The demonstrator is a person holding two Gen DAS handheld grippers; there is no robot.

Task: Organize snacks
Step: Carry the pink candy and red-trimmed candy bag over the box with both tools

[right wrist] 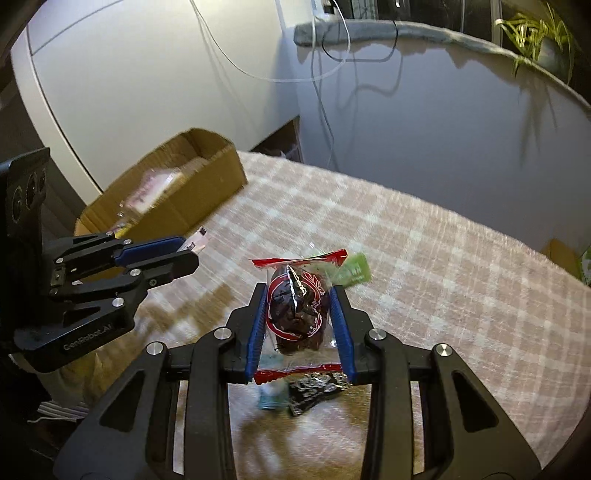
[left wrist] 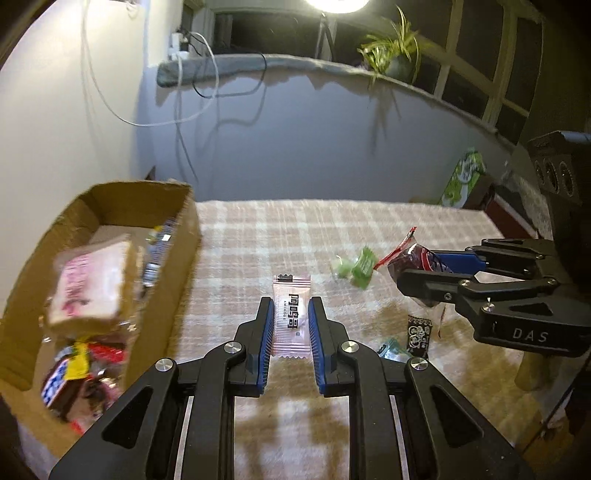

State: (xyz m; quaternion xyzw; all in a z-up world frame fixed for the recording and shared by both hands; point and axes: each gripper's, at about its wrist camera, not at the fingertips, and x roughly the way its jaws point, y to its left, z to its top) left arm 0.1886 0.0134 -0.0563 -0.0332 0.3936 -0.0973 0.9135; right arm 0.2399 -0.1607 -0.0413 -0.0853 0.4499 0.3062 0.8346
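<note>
A pale pink sealed candy sachet [left wrist: 291, 317] sits pinched in the left claw [left wrist: 291, 321], lifted above the checked counter [left wrist: 258, 236]. The right claw [right wrist: 298, 321], narrowed, grips a clear red-edged packet of dark dried fruit [right wrist: 297, 314]. Both look mid-carry; next, each needs releasing over the open brown cardboard box [left wrist: 184, 236] at left.

Checked tablecloth [left wrist: 258, 229] covers table. Potted plant [left wrist: 395, 55] on grey ledge [left wrist: 295, 62]. White cables [left wrist: 110, 107] hang down wall. Bright lamp [left wrist: 338, 4] overhead.
</note>
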